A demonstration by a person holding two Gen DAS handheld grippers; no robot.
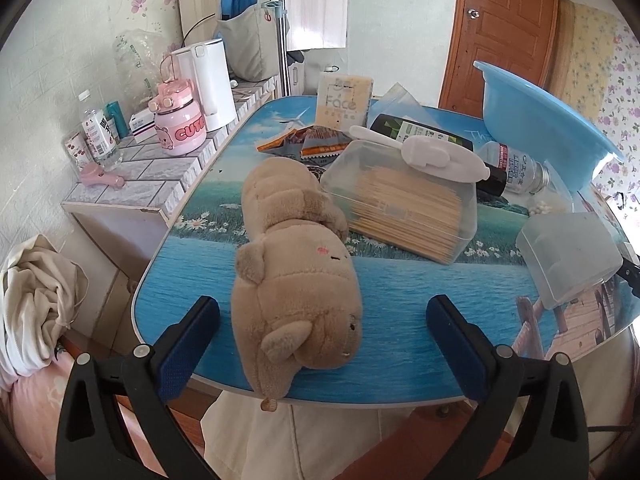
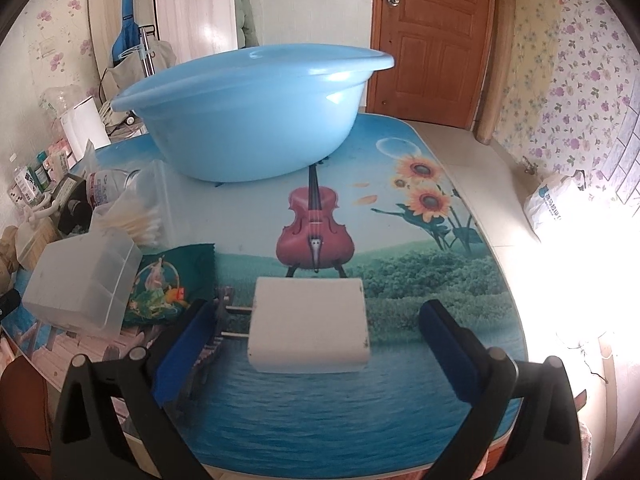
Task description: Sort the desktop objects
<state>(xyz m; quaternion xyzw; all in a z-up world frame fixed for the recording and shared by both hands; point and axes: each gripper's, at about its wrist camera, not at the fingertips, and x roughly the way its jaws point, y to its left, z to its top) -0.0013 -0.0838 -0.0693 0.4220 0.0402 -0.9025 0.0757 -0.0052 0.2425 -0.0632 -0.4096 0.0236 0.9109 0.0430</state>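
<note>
The plush toy [image 1: 296, 280] lies near the table's [image 1: 400, 280] near edge, one end overhanging it, between the spread jaws of the left gripper [image 1: 322, 322], pads clear of it. The white box [image 2: 308, 326] sits by the near edge between the released jaws of the right gripper [image 2: 316, 334], untouched. A blue basin [image 2: 252, 112] stands at the far edge.

Bare tabletop [image 2: 400, 360] right of white box [image 2: 308, 322]; clutter leftward.
</note>
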